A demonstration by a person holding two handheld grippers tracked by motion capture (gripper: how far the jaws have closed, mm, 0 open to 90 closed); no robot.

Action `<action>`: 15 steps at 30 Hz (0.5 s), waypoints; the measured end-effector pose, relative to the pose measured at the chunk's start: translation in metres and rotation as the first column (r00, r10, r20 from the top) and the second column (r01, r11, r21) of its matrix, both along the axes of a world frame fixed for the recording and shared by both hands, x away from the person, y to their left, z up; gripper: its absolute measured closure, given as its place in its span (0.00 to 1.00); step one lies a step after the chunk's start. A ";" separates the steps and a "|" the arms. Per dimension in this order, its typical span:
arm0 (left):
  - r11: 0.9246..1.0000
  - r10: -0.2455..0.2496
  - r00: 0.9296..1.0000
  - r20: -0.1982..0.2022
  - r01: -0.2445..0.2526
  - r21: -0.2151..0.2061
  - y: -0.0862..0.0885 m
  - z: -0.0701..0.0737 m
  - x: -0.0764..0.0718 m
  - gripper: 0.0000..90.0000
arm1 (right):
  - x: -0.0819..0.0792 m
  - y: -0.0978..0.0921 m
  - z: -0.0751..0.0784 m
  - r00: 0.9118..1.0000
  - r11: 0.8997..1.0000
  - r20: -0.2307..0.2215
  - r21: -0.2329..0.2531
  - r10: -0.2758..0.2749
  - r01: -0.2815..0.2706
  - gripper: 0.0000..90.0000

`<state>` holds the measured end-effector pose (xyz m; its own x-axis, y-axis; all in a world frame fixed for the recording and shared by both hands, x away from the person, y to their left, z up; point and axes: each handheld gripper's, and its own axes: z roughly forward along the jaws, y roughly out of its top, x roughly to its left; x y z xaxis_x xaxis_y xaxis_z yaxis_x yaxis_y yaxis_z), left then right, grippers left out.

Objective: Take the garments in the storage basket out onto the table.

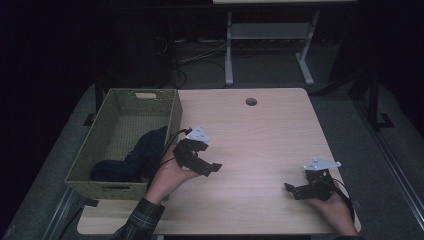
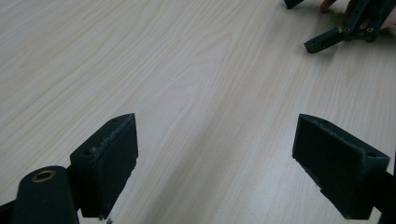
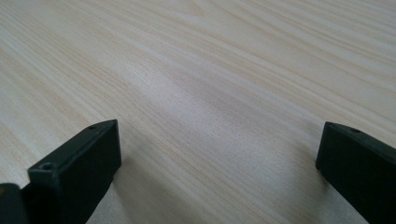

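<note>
Pale wood grain runs bare beneath both sets of jaws as a person rests two handheld grippers on the table (image 1: 260, 130), neither one carrying anything. Dark blue cloth (image 1: 137, 157) lies heaped in the near right corner of the green woven basket (image 1: 172, 117), draped up against the wall closest to the left gripper (image 1: 212, 168), which sits just to the right of the basket with its jaws spread wide and pointing away from it across the tabletop. That pose suggests the cloth has been let go inside the basket and the tool drawn clear. Well to the right of the basket, near the table's front edge, the right gripper (image 1: 292, 190) lies low on the wood, jaws likewise wide apart, apparently parked out of the way.
</note>
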<state>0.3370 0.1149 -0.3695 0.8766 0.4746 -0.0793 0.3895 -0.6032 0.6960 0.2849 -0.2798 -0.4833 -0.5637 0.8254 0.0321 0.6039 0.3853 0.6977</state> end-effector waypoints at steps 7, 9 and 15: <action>1.000 0.001 1.000 -0.007 -0.001 -0.017 0.002 0.009 0.006 0.16 | 0.000 0.000 0.000 1.000 1.000 0.000 0.000 -0.001 0.001 0.00; 1.000 0.011 1.000 -0.010 -0.011 -0.023 0.004 0.011 0.008 0.16 | 0.000 0.000 0.000 1.000 1.000 0.001 0.000 -0.001 0.001 0.00; 1.000 0.008 1.000 -0.015 -0.008 -0.013 0.012 0.018 0.011 0.16 | 0.000 0.000 0.000 1.000 1.000 0.004 -0.002 0.000 0.000 0.00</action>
<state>0.3479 0.1274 -0.3518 0.8715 0.4804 -0.0984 0.4047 -0.5913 0.6976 0.2851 -0.2799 -0.4835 -0.5636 0.8256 0.0288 0.6015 0.3862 0.6993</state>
